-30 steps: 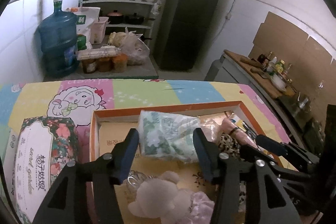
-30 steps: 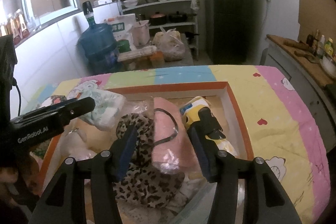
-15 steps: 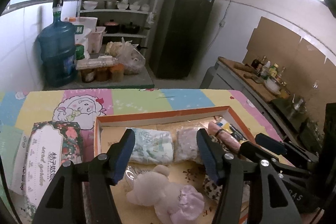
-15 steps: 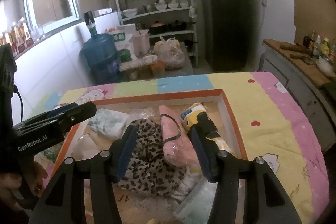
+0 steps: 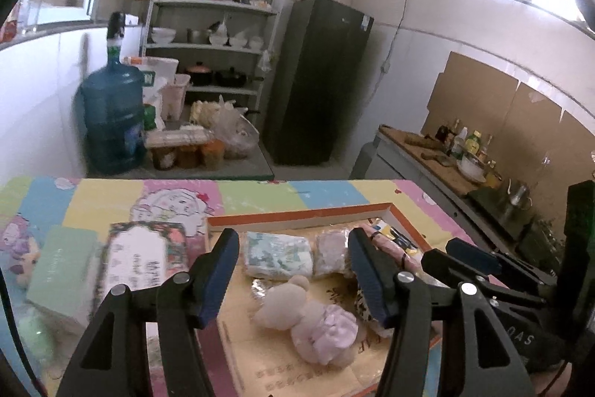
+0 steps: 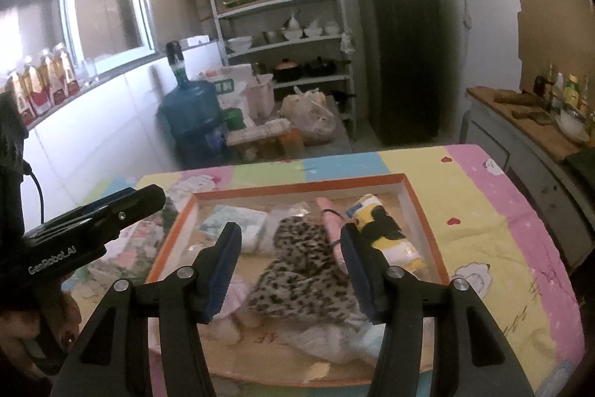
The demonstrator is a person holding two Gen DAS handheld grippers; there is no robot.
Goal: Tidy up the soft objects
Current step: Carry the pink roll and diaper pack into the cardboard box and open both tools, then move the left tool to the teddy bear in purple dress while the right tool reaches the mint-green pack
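A shallow orange-rimmed box (image 5: pixel 297 216) (image 6: pixel 297 188) on the table holds soft things. In it lie a green-and-white patterned packet (image 5: pixel 279 257), a clear pack (image 5: pixel 331 255), a pale plush toy (image 5: pixel 308 315), a leopard-print cloth (image 6: pixel 305 270), a pink roll (image 6: pixel 329 222) and a yellow, white and black bundle (image 6: pixel 379 229). My left gripper (image 5: pixel 292 240) hangs open above the box's left half, holding nothing. Above the leopard cloth my right gripper (image 6: pixel 290 231) is open too, clear of it.
Left of the box lie a flowered lid (image 5: pixel 145 255) and a green box (image 5: pixel 59 270) on the colourful tablecloth (image 6: pixel 483 211). Beyond the table stand a blue water bottle (image 5: pixel 111 121), shelves, a dark fridge (image 5: pixel 316 80) and a counter (image 5: pixel 427 151). A person's hand (image 6: pixel 22 333) holds the left gripper.
Both grippers have drawn back and up from the box. The left jaws, close around the green-and-white packet a second ago, now stand wider and away from it; the packet lies in the box.
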